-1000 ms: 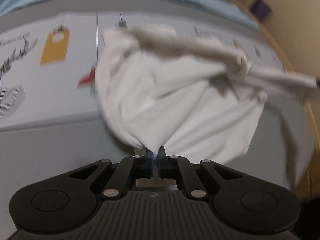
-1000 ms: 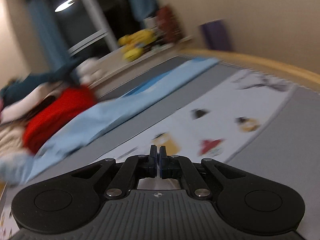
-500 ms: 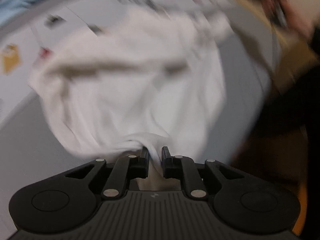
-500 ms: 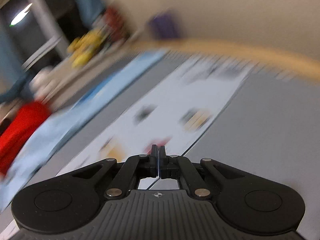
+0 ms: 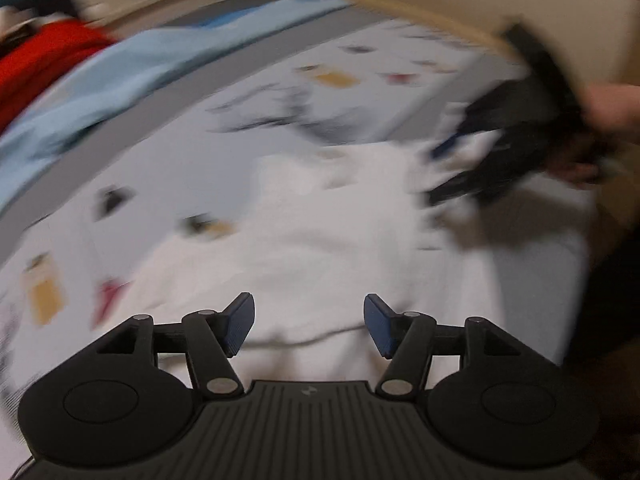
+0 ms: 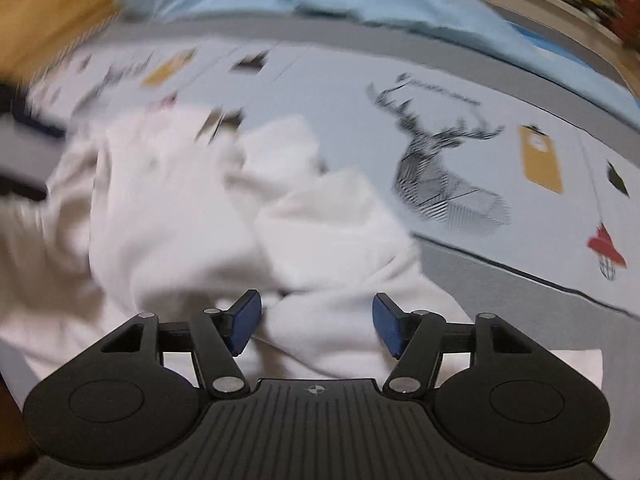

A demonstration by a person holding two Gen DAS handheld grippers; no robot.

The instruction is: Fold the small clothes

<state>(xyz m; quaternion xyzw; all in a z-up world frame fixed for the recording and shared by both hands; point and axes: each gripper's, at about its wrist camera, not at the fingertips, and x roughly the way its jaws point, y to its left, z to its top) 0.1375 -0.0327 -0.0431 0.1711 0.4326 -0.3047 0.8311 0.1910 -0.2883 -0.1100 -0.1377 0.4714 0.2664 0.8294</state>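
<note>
Claws first: we see the left claw [image 5: 306, 326] with its jaws apart, empty, above the crumpled white cotton garment [image 5: 340, 248]. The right claw [image 6: 316, 330] likewise stands spread over the garment [image 6: 208, 216], gripping nothing. This garment lies on the grey printed bed sheet [image 6: 520, 184], beside its deer print [image 6: 440, 160].

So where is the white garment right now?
The white garment lies crumpled on the printed mat, just ahead of both open grippers: left, right. In the right wrist view it sits left of the deer print.
</note>
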